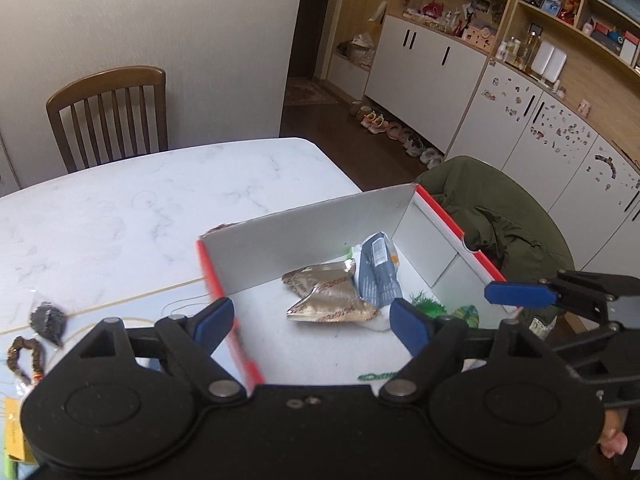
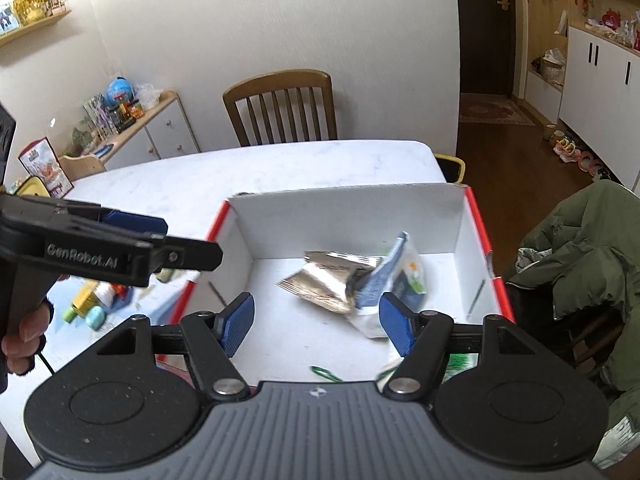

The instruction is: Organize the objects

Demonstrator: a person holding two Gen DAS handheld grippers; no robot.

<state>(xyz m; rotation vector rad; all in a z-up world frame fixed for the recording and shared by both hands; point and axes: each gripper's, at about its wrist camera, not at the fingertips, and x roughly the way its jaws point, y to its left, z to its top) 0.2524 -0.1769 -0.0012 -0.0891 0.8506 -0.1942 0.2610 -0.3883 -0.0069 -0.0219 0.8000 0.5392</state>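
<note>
"GenRobot.AI" on left gripper [image 2: 168,240] body

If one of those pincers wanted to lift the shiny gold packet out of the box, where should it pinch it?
Probably from above, on the raised crumpled upper edge of the gold foil packet. It lies mostly flat on the floor of the red-rimmed box, so its body offers little to pinch, and the blue-grey pouch crowds its right side. The open right gripper hovers nearest.
</note>
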